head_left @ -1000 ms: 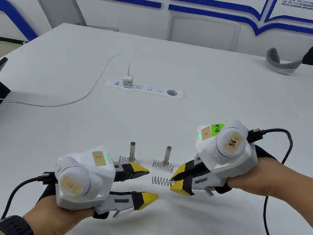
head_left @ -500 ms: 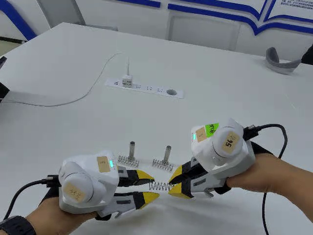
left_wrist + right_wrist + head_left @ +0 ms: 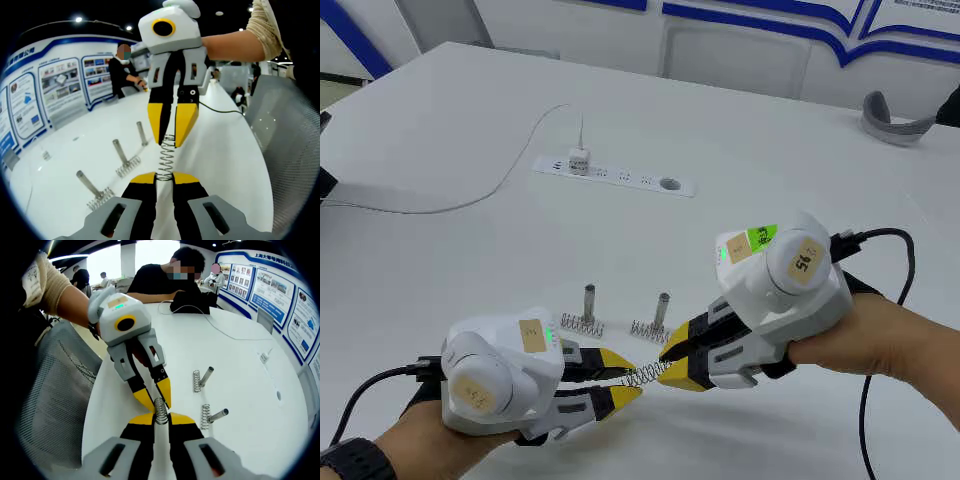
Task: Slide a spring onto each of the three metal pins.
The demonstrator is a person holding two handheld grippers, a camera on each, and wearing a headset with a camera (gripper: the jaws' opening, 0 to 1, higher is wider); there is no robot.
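Now the spring [image 3: 644,374] is up off the white table [image 3: 440,130], where a second ago it lay flat in the lower middle of the head view. Nearest, at the bottom left of that view, the left gripper [image 3: 632,377] has closed in. Its yellow jaws stood wider half a second ago and now look drawn onto the spring's near end. Its own view shows the coil rising from between its tips, pinched on both sides. Just beyond, right of centre, the right gripper [image 3: 666,364] has its jaws clamped on the other end. It has lifted since the earlier frames, so the spring slants between the two pairs of tips, clear of the surface. I take it the pick-up is done and the spring is being steadied with both grippers, probably to aim its open end at a pin.

Behind the grippers, in the middle of the head view, the first pin [image 3: 589,300] and the second pin [image 3: 663,309] stand upright. A second spring [image 3: 582,323] and a third spring [image 3: 645,329] lie at their feet, beside the pins rather than on them as far as I can judge. The left gripper view puts a third pin [image 3: 142,132] left of centre with no spring by it. No pin looks loaded yet, so all three threadings remain. Farther back, toward the upper middle, a power strip [image 3: 615,180] with a white plug [image 3: 579,160] and its cable [image 3: 490,195] lies well apart from the work.
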